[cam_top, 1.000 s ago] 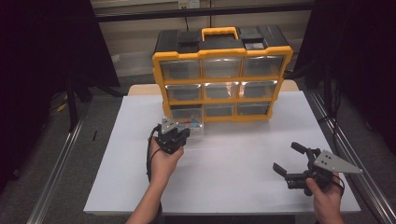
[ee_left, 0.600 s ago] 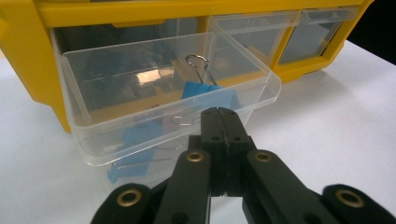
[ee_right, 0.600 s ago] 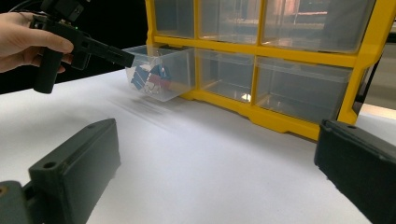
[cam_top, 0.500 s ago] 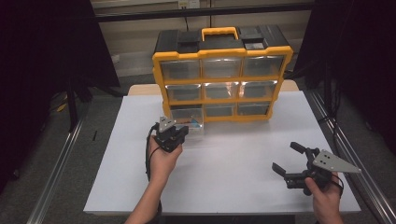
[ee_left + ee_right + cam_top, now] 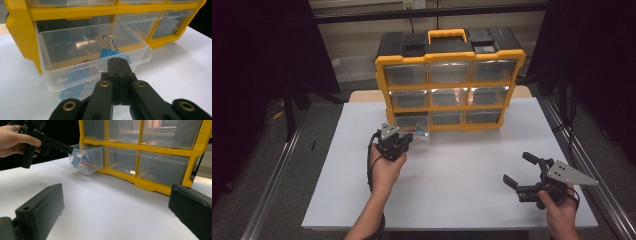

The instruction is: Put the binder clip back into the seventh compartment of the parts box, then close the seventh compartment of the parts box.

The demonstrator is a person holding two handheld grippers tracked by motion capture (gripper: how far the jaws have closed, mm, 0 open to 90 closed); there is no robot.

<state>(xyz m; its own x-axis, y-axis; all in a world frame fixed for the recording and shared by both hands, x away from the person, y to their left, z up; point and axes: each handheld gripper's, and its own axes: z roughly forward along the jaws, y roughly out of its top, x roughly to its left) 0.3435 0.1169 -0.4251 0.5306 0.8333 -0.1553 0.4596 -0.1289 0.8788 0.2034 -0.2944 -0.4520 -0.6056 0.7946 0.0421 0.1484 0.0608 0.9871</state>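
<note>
Drawer (image 5: 414,131), bottom-left of the yellow organizer (image 5: 450,80), stands pulled out at 11 o'clock on the table (image 5: 462,195). My left gripper (image 5: 117,62) pinches its front lip; binder clips (image 5: 110,51) inside. My right gripper (image 5: 117,202) gapes over bare table.

High view: fixed above the near edge of the white table (image 5: 452,170), looking forward and down; takes in the whole tabletop, the yellow organizer (image 5: 451,80) at the far side, both forearms entering from the bottom.
Left gripper view: riding low on the left gripper (image 5: 117,61), very close to the pulled-out clear drawer (image 5: 92,52) at the organizer's bottom left, facing straight into it.
Right gripper view: riding on the right gripper (image 5: 115,207), near table level, well back from the organizer, facing it at a slant.
Shared: drawer and organizer front in all three; left gripper also seen from the right gripper view.
</note>
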